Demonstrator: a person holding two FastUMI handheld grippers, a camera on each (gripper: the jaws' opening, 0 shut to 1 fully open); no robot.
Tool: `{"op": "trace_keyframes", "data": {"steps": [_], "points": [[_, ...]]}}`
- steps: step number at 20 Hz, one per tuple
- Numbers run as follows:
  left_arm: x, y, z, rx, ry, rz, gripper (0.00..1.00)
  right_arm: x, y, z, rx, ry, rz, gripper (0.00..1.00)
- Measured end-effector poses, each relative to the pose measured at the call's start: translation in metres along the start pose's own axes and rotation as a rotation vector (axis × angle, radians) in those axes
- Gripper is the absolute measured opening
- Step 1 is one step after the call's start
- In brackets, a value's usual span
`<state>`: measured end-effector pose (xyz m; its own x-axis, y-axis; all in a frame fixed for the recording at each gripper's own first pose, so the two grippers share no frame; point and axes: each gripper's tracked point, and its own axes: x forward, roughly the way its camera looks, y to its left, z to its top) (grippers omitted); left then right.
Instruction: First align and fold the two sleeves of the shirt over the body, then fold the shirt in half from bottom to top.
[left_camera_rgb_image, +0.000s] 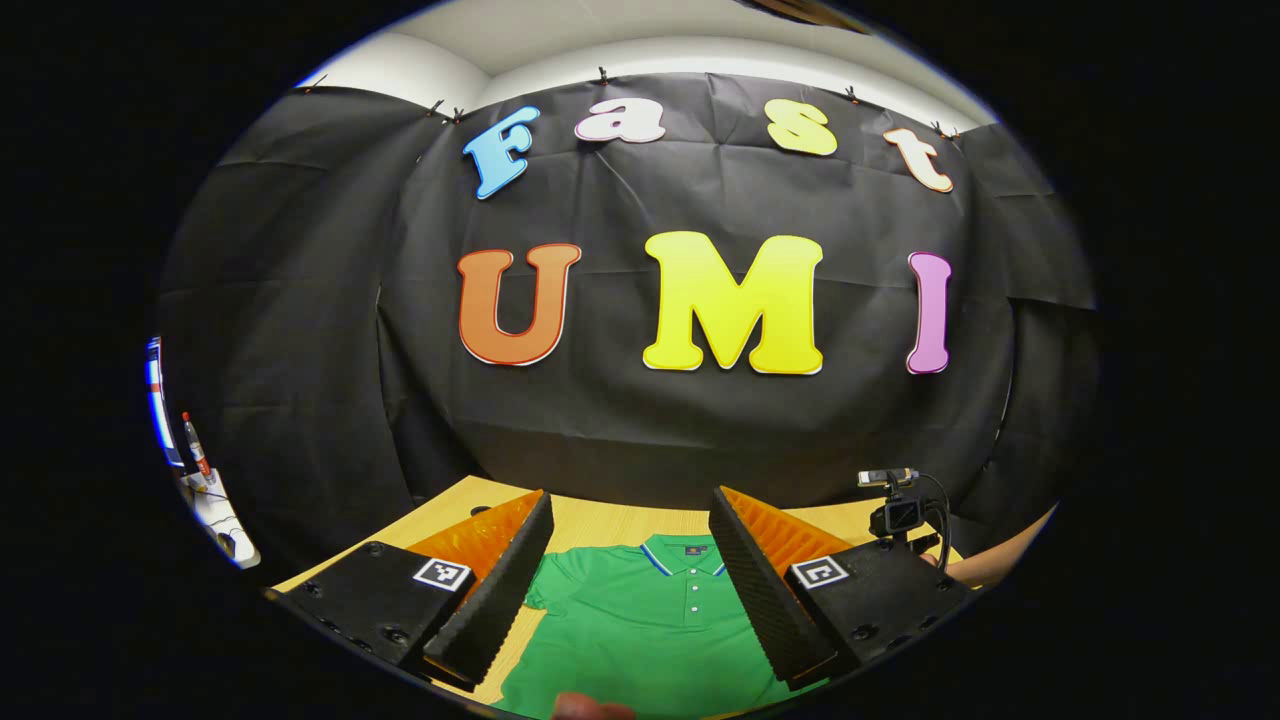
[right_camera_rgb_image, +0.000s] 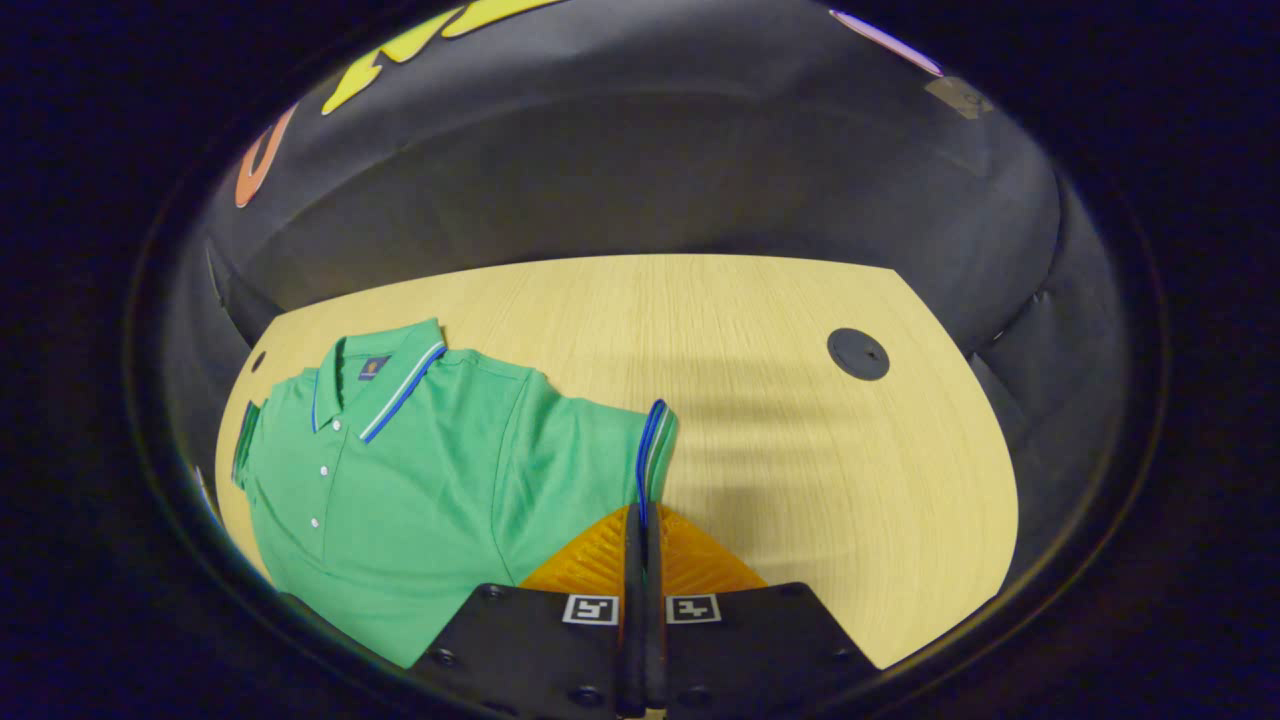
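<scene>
A green polo shirt (right_camera_rgb_image: 420, 480) lies face up on the wooden table (right_camera_rgb_image: 750, 320), collar toward the far left. My right gripper (right_camera_rgb_image: 643, 512) is shut on the striped cuff of the nearer sleeve (right_camera_rgb_image: 652, 440), which stands lifted off the table edge-on. The other sleeve (right_camera_rgb_image: 245, 440) lies at the shirt's far side. My left gripper (left_camera_rgb_image: 630, 500) hangs open above the shirt (left_camera_rgb_image: 640, 620), holding nothing, with the collar and button placket between its fingers.
A black round cable cap (right_camera_rgb_image: 858, 354) sits in the table at the far right. A small camera on a stand (left_camera_rgb_image: 895, 510) is at the table's right, beside a person's forearm (left_camera_rgb_image: 1000, 560). A bottle (left_camera_rgb_image: 195, 450) stands far left.
</scene>
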<state>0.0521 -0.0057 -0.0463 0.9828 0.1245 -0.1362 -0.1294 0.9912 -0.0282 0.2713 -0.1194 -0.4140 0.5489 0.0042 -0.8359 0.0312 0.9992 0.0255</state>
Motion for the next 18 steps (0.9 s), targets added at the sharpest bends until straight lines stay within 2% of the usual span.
{"op": "trace_keyframes", "data": {"steps": [5, 8, 13, 18], "points": [[-0.003, 0.021, -0.003, 0.007, 0.006, 0.041, 1.0, -0.039, 0.006, 0.022, 0.043, -0.058, 0.021, 0.02], [-0.006, 0.036, -0.005, 0.003, 0.01, 0.066, 1.0, -0.062, 0.026, 0.038, 0.067, -0.09, 0.032, 0.02], [-0.017, 0.07, -0.012, -0.017, 0.026, 0.114, 1.0, -0.087, 0.097, 0.065, 0.06, -0.138, 0.083, 0.02], [-0.033, 0.113, -0.021, -0.025, 0.059, 0.178, 1.0, -0.068, 0.173, 0.058, 0.035, -0.107, 0.121, 0.02]]}}
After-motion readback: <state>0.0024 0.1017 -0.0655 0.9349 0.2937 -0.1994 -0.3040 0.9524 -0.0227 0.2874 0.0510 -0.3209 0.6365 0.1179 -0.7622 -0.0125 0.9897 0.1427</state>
